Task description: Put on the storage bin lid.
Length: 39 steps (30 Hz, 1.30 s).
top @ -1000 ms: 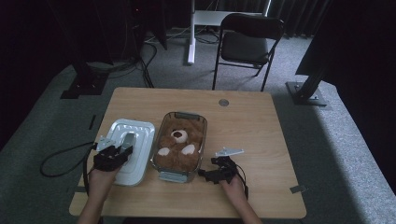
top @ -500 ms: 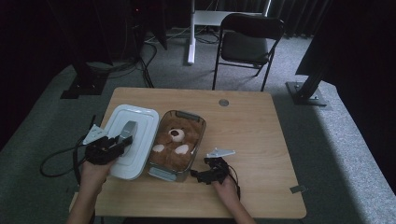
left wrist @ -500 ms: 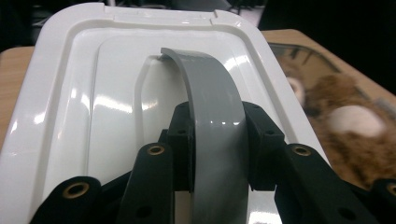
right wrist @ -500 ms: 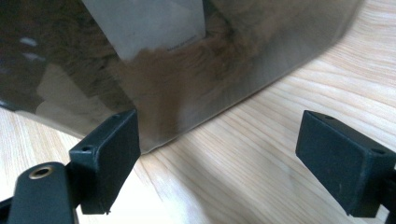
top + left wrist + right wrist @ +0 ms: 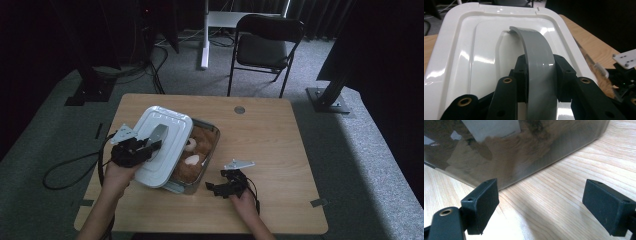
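Fingers (image 5: 522, 75) of the left gripper (image 5: 131, 150) press from both sides on the grey handle (image 5: 537, 57) of the white lid (image 5: 474, 50), nearly closed, with only the strap's width between them. Past their tips the handle arches away along the lid's long axis, toward the far rim. In the high view the lid (image 5: 165, 142) hangs tilted over the near-left part of the glass dish (image 5: 212, 135), hiding most of the brown stuffed toy (image 5: 195, 152) inside; only pale paws and some fur show beyond its edge.

Right gripper (image 5: 220, 188) fingers (image 5: 482, 202) stand wide apart with nothing between them but bare table (image 5: 564, 195), low over the wood. Just ahead of the left finger is the dish's dark glass wall (image 5: 524, 150); the fur behind it is murky and cut off by the frame.

Both forearms enter from the bottom edge, the left hand (image 5: 117, 175) raised and angled toward the dish, the right hand (image 5: 245, 200) resting low beside its near corner.
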### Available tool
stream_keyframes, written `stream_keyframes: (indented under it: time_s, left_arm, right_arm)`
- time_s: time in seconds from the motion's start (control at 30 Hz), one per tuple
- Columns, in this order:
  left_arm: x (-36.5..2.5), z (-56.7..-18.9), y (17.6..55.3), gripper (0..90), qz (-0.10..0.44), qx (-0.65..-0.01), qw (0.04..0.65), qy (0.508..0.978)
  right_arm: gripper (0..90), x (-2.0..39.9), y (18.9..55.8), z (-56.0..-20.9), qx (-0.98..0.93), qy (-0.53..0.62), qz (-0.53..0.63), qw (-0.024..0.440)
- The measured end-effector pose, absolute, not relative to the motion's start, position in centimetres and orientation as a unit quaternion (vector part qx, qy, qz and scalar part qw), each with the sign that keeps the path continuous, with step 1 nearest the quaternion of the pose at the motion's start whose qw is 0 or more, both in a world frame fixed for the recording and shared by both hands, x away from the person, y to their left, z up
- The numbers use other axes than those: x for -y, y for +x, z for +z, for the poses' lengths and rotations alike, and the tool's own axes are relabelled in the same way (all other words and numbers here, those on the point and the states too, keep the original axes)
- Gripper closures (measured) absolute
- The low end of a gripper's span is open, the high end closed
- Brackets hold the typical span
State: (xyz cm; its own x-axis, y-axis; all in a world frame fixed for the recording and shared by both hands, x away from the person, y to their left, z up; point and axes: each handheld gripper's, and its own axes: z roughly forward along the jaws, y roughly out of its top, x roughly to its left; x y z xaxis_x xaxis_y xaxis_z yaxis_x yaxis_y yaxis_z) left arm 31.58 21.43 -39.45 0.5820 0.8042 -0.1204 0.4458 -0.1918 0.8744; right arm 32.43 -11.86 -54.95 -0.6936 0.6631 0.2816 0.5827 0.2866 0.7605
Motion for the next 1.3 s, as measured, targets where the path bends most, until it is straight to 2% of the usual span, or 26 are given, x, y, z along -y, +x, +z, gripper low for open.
stream_keyframes:
  time_s: [0.9,1.3]
  left_arm:
    - [-14.4,-40.3,34.1,68.9,0.143,-0.401,0.476,0.770]
    - [-13.0,-41.5,34.6,68.9,0.138,-0.407,0.463,0.776]
  right_arm:
    - [12.8,13.3,32.3,-54.9,-0.796,0.399,0.452,0.059]
    - [12.8,13.7,32.3,-54.7,-0.792,0.401,0.456,0.060]
